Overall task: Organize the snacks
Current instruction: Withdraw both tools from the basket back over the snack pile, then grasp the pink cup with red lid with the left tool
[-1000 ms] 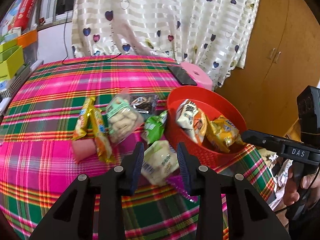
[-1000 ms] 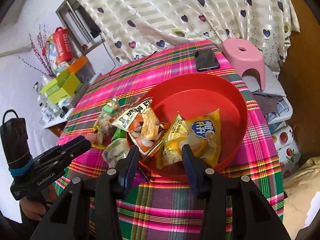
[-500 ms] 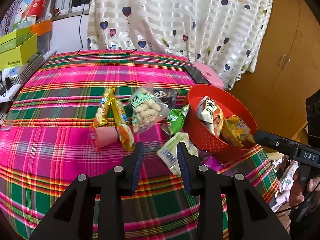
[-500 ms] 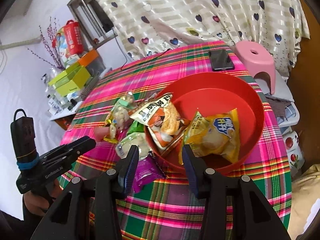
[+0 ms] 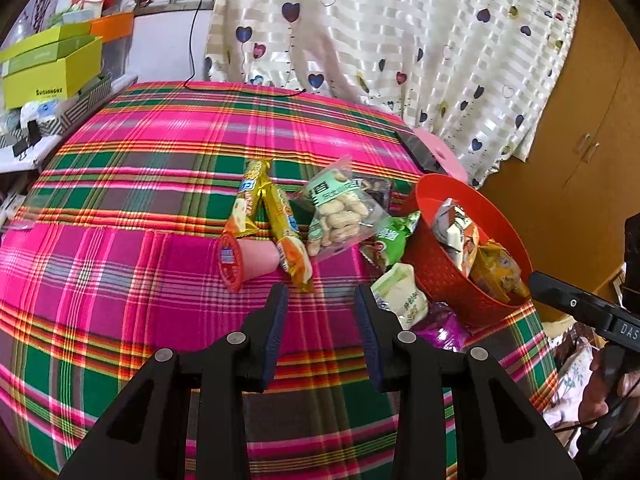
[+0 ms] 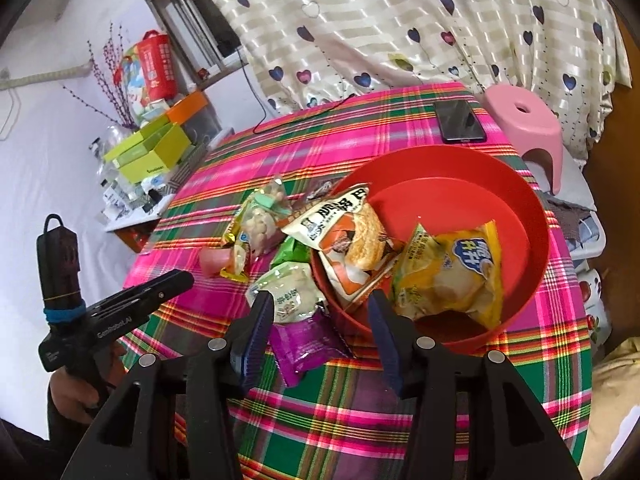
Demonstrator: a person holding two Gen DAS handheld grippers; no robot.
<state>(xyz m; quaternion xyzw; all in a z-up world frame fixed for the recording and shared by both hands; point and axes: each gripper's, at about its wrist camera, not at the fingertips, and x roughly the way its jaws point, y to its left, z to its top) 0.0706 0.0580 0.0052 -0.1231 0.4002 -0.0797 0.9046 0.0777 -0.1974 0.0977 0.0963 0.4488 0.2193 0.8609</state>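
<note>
Two grippers hang over the table with nothing between their pads. The left gripper (image 5: 320,308) stands with its jaws parted and empty above bare plaid cloth. The right gripper (image 6: 318,310) has just been opening its jaws; they are spread wider and grip nothing, with the purple packet (image 6: 310,346) lying on the cloth below and between them, untouched as far as the view shows.

In the right wrist view the red basket (image 6: 532,240) sits at about 1 o'clock from that gripper and holds a white-and-orange packet (image 6: 348,236) and a yellow packet (image 6: 452,276). Loose snacks lie outside its rim at 11 o'clock: a pale green packet (image 6: 286,288), a bright green packet (image 6: 290,252), a bag of peanuts (image 5: 340,212), two golden bars (image 5: 266,216) and a pink jelly cup (image 5: 248,258) tipped on its side.

A black phone (image 6: 460,122) lies at the table's far edge, at 12 o'clock. The plaid tablecloth (image 5: 140,148) is pink and green. Beyond it hang heart-print curtains (image 6: 400,20); a pink stool (image 6: 528,116) stands beside the table, and yellow-green boxes (image 5: 52,66) are stacked at 10 o'clock.
</note>
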